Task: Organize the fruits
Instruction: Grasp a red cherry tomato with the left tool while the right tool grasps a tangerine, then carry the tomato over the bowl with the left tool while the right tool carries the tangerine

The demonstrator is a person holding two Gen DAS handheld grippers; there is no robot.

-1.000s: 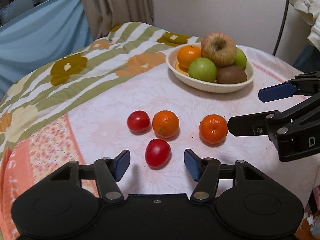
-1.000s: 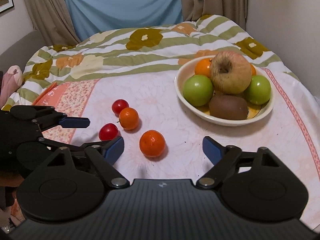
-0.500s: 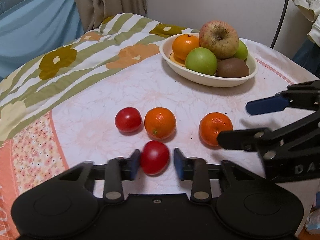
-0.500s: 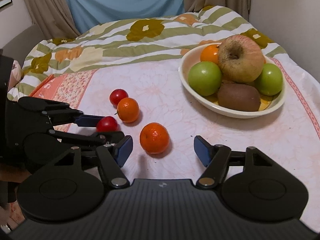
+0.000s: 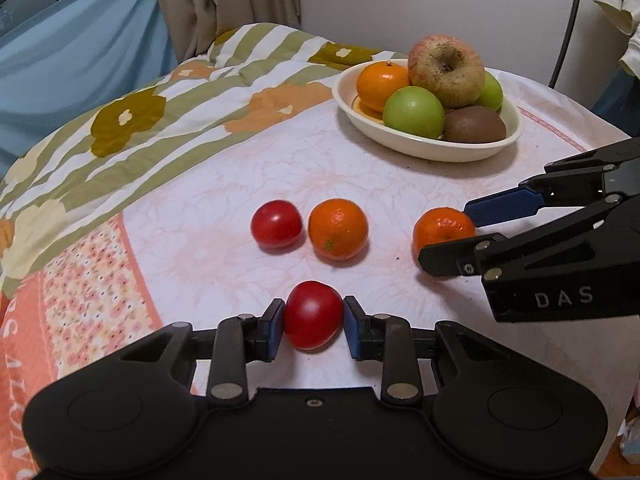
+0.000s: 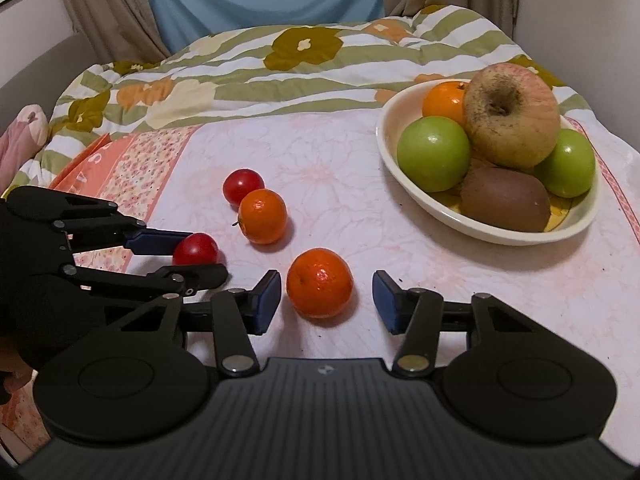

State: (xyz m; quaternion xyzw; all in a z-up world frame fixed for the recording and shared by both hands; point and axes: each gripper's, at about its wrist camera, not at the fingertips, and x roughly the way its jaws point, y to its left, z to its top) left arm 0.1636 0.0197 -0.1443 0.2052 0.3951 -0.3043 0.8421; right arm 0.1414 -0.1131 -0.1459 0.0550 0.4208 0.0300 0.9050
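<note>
Left gripper (image 5: pixel 314 326): blue pads pressed on one round red tomato (image 5: pixel 313 314), in front of the cream oval bowl (image 5: pixel 432 148).
Right gripper (image 6: pixel 326 300): wide apart around one loose orange mandarin (image 6: pixel 319 283), not touching.
Loose fruit near bowl: two tomatoes, two mandarins.
Bowl: two green apples, one mandarin, one russet apple, one kiwi.

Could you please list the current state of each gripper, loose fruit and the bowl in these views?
Left gripper: jaws shut on the near red tomato.
Near red tomato: gripped, at cloth level.
Right gripper: jaws open, straddling an orange mandarin.
Straddled orange mandarin: resting loose on the cloth.
Far red tomato: loose, beside the middle mandarin.
Middle orange mandarin: loose on the cloth.
Cream oval bowl: upright, heaped with fruit.
</note>
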